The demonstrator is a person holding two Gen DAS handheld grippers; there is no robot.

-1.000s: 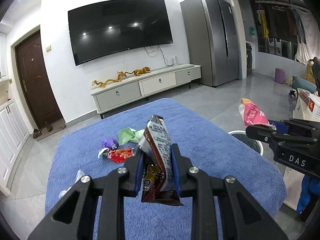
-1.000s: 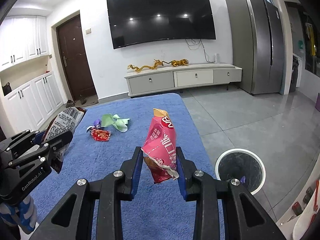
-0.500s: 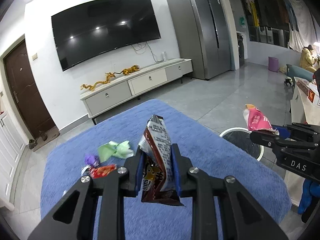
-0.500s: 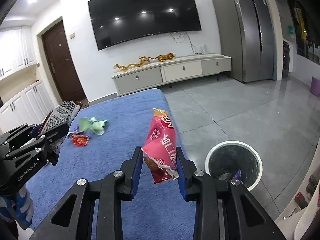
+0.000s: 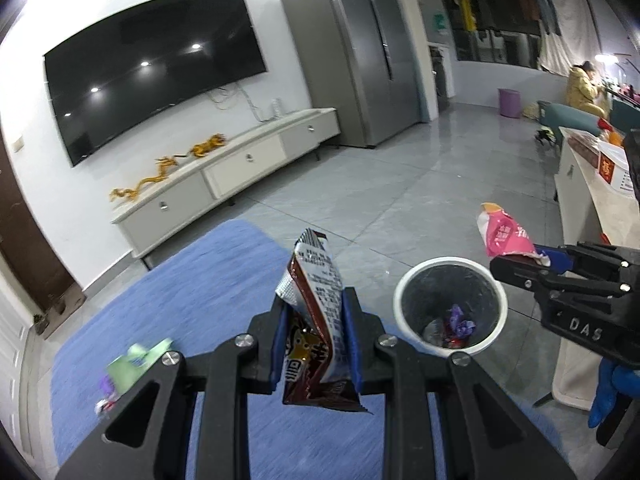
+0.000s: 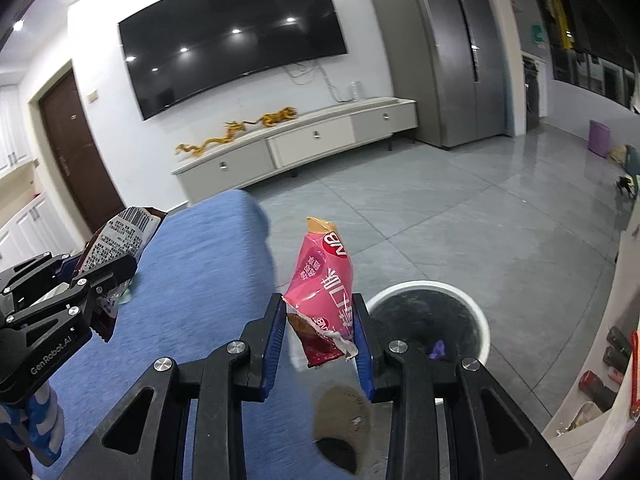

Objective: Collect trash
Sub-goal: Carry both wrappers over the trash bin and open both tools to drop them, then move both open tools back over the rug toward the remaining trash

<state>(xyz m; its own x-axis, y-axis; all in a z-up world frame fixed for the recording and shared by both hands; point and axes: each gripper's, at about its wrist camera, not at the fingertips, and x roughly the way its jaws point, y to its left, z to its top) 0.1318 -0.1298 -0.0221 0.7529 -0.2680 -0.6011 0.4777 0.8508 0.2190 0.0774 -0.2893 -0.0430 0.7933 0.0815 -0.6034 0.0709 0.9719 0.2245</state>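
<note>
Both tongs are clamped on wrappers: the left gripper [image 5: 316,344] pinches a brown snack wrapper [image 5: 316,320] upright between its blue pads, above the blue cloth-covered surface [image 5: 208,280]. Beside it, the right gripper [image 6: 322,336] squeezes a pink wrapper [image 6: 324,292] just at the near rim of the white trash bin [image 6: 476,316] on the grey floor. Inside the bin lie a few small scraps. A green wrapper [image 5: 138,362] rests on the cloth, lower left.

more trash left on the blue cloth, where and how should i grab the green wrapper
Pinch the green wrapper by its raised crumpled middle, coming straight down from above: it lies low on the blue cloth, so a side approach would likely just push it. It is blurred here, so edges are unclear.
</note>
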